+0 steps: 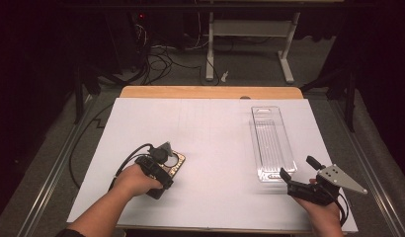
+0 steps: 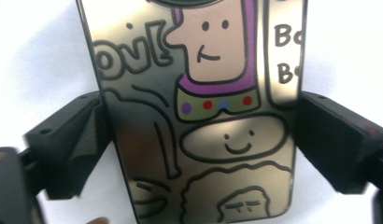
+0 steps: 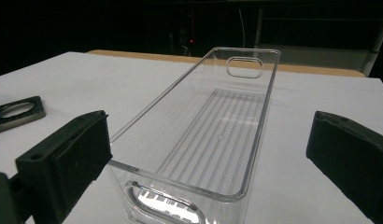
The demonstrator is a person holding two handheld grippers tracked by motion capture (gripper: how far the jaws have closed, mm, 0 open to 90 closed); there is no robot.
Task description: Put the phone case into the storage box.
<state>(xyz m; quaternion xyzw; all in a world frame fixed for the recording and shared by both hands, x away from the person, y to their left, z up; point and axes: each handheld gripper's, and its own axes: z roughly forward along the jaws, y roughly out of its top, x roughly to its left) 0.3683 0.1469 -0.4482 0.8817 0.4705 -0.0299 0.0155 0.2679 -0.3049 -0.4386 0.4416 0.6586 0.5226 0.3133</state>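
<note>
Left gripper (image 1: pixel 167 159): black two-jaw tool, hand-held, low over the left half of the white-covered bench (image 1: pixel 210 143); its jaws are clamped on the two long edges of a flat, glossy, dark phone case printed with cartoon faces, a purple-and-green figure and lettering (image 2: pixel 199 116), one jaw against each side in the left gripper view. In the high view the phone case (image 1: pixel 175 163) lies on the bench surface, under and just ahead of this gripper, its camera-cutout end in sight. Right gripper (image 1: pixel 297 173): black two-jaw tool with a grey three-cornered plate on top, held at the bench's near right; its jaws stand wide apart, holding nothing, aimed at the near short end of a long, clear plastic bin with a ribbed floor and slot handles at both ends (image 3: pixel 213 135). The bin (image 1: pixel 272 143) stands upright on the right half of the bench, well apart from the phone case; the jaws flank its near end without visible contact.
</note>
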